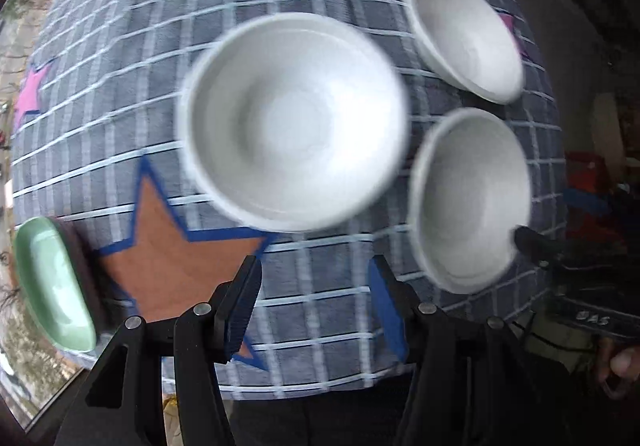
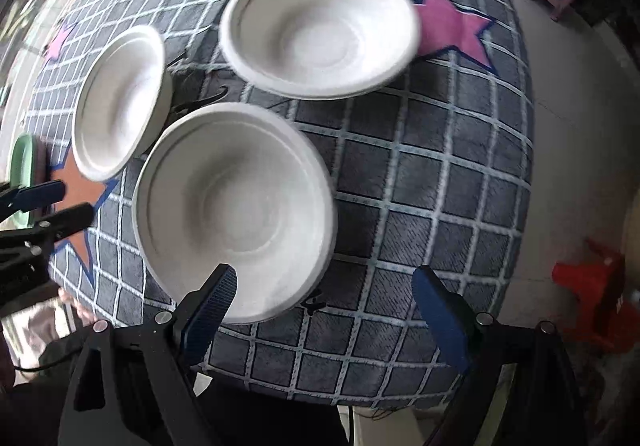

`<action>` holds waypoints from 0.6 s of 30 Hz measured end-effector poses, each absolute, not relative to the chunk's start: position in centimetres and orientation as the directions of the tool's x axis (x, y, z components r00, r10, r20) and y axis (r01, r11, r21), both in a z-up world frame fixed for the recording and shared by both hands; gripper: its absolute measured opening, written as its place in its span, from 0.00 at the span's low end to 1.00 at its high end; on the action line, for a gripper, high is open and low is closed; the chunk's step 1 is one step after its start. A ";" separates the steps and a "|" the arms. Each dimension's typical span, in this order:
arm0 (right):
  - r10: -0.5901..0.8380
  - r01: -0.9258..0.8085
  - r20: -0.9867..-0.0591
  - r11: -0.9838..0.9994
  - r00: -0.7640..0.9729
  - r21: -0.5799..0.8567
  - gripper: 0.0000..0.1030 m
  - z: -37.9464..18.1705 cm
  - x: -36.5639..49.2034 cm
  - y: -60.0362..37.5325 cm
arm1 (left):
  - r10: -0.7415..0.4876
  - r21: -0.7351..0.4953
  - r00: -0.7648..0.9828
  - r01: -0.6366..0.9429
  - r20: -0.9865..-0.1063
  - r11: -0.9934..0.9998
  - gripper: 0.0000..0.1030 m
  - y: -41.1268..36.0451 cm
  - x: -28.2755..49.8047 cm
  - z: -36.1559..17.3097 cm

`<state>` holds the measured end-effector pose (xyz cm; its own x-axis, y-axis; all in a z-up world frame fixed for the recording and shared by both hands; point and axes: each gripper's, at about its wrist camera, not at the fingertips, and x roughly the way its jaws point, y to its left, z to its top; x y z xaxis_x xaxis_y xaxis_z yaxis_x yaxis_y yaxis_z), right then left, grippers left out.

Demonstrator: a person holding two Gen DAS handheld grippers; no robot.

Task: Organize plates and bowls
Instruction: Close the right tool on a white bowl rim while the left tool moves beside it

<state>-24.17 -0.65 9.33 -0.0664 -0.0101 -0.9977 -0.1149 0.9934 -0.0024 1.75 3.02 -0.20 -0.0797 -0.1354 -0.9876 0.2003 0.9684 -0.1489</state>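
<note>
Left gripper [image 1: 316, 310] low centre, jaws spread, empty, right gripper [image 2: 324, 310] likewise spread, three white bowls [image 2: 236, 206] upright, mouths upward, green plate [image 1: 52, 282] lower left

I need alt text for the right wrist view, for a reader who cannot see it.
Three empty white bowls sit on a grey checked tablecloth with coloured stars. The open right gripper hovers at the nearest bowl's rim; the left gripper and a green dish show at the left edge.
</note>
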 end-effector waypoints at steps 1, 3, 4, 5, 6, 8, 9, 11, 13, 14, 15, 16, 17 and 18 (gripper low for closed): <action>-0.005 -0.135 -0.998 0.991 -0.066 0.004 0.87 9.1 -24.1 -0.5 | -0.152 -0.166 -0.084 0.205 -0.985 0.964 0.58 2.4 1.6 -0.4; 0.003 -0.160 -0.997 0.987 -0.075 0.015 0.77 8.5 -24.0 -0.2 | -0.173 -0.189 -0.093 0.212 -0.981 0.959 0.58 1.2 1.4 -1.0; 0.010 -0.173 -0.996 0.985 -0.092 0.025 0.74 7.9 -24.0 -0.2 | -0.180 -0.197 -0.097 0.212 -0.979 0.957 0.58 0.7 1.4 -1.3; 0.009 -0.180 -0.995 0.983 -0.102 0.027 0.74 7.5 -23.9 -0.2 | -0.186 -0.204 -0.102 0.211 -0.977 0.956 0.58 0.1 1.5 -1.7; 0.008 -0.183 -0.994 0.983 -0.106 0.027 0.74 7.3 -24.0 -0.4 | -0.189 -0.208 -0.106 0.209 -0.976 0.956 0.58 -0.4 1.4 -2.1; 0.014 -0.187 -0.993 0.982 -0.120 0.036 0.74 6.6 -23.9 -0.7 | -0.186 -0.207 -0.118 0.202 -0.975 0.957 0.58 -1.4 1.4 -3.0; 0.017 -0.187 -0.992 0.981 -0.123 0.040 0.74 6.4 -23.8 -0.8 | -0.190 -0.211 -0.123 0.195 -0.974 0.958 0.58 -1.8 1.3 -3.4; 0.019 -0.192 -0.992 0.981 -0.129 0.044 0.74 6.0 -23.6 -0.9 | -0.193 -0.215 -0.129 0.182 -0.973 0.959 0.58 -2.5 1.4 -4.0; 0.022 -0.192 -0.990 0.980 -0.136 0.049 0.74 5.5 -23.2 -1.0 | -0.201 -0.223 -0.136 0.170 -0.970 0.960 0.56 -2.8 1.4 -4.5; 0.025 -0.194 -0.990 0.980 -0.137 0.051 0.73 5.2 -23.2 -0.8 | -0.203 -0.223 -0.134 0.165 -0.970 0.961 0.56 -3.1 1.3 -4.6; 0.024 -0.201 -0.990 0.978 -0.137 0.052 0.69 5.0 -23.1 -0.5 | -0.214 -0.234 -0.133 0.156 -0.968 0.960 0.56 -3.3 1.3 -4.6; 0.037 -0.210 -0.990 0.976 -0.138 0.066 0.56 4.9 -22.8 -0.3 | -0.225 -0.245 -0.138 0.151 -0.965 0.958 0.55 -3.5 1.6 -4.7; 0.070 -0.212 -0.986 0.972 -0.153 0.102 0.45 4.5 -22.6 -0.2 | -0.234 -0.255 -0.144 0.151 -0.961 0.955 0.53 -3.7 1.6 -4.9; 0.086 -0.210 -0.982 0.970 -0.167 0.121 0.28 4.0 -22.4 0.4 | -0.236 -0.258 -0.145 0.160 -0.961 0.953 0.47 -3.9 1.5 -4.8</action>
<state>-22.41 0.40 4.00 -0.1669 0.0859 -0.9822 -0.2098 0.9703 0.1205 1.46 -3.94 -4.78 -0.1454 -0.2363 -0.9607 0.1601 0.9526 -0.2585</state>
